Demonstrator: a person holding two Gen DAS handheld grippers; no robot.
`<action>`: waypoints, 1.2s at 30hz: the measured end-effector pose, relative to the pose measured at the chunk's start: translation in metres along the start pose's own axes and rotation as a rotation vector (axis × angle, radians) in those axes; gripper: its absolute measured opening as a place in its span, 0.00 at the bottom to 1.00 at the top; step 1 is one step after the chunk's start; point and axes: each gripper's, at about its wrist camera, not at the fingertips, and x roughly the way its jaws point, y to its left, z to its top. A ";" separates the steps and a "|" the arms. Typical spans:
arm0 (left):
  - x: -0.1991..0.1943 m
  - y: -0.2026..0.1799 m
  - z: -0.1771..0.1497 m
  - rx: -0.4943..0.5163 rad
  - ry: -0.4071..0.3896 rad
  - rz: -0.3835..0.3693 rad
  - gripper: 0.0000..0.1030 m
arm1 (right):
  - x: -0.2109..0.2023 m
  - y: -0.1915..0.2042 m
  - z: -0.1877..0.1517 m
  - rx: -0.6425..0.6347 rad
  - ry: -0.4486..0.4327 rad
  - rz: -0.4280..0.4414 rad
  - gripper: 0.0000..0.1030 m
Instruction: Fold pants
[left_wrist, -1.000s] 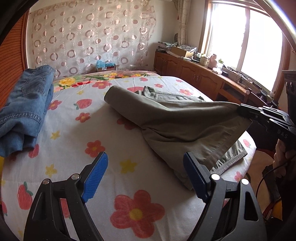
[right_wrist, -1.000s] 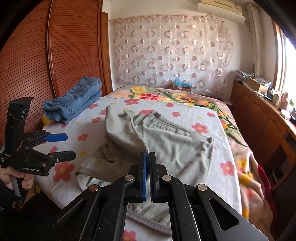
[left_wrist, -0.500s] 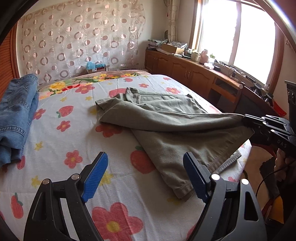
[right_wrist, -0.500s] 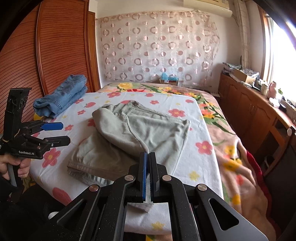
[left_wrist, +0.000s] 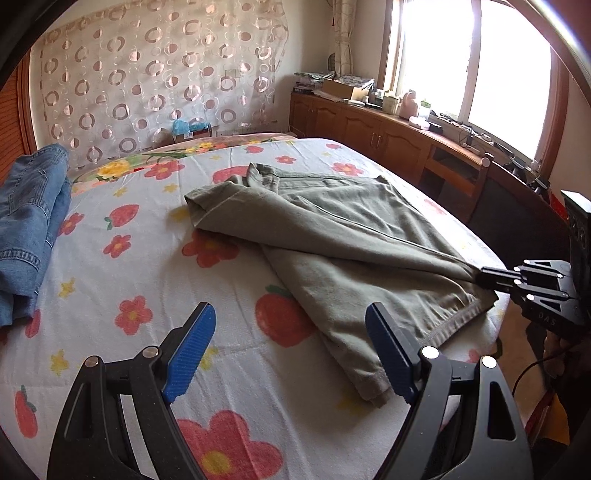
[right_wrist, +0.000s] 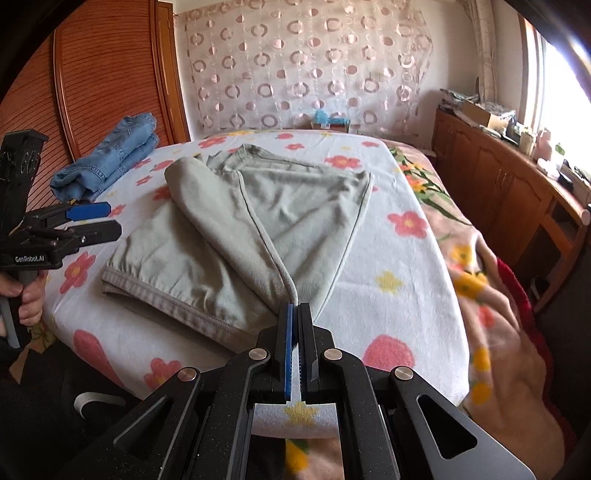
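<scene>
Olive-green pants (left_wrist: 351, 236) lie on the flowered bed sheet (left_wrist: 129, 280), one leg folded across the other. They also show in the right wrist view (right_wrist: 258, 221). My right gripper (right_wrist: 295, 314) is shut on the end of the upper leg at the bed's near edge; it appears in the left wrist view (left_wrist: 487, 275) pinching that cloth. My left gripper (left_wrist: 291, 350) is open and empty, just above the sheet beside the lower leg's hem; it shows in the right wrist view (right_wrist: 96, 219) at the left.
A folded pair of blue jeans (left_wrist: 29, 221) lies at the bed's far left, next to a wooden wardrobe (right_wrist: 92, 92). A wooden cabinet (left_wrist: 388, 136) with clutter runs under the window on the right. A pink blanket (right_wrist: 491, 295) hangs off the bed's right side.
My right gripper has pulled the upper pant leg down and toward the bed's edge, so the cloth now lies flatter. My left gripper has stayed open and shifted slightly.
</scene>
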 end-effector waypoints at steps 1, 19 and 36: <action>0.001 0.001 0.001 -0.001 -0.002 0.001 0.82 | -0.001 0.000 0.001 0.003 0.000 0.004 0.02; 0.008 0.020 0.028 -0.028 -0.053 0.035 0.82 | -0.013 -0.021 0.005 0.037 -0.043 -0.042 0.17; 0.024 0.030 0.028 -0.026 -0.029 0.066 0.82 | 0.045 -0.021 0.093 0.022 -0.071 0.100 0.35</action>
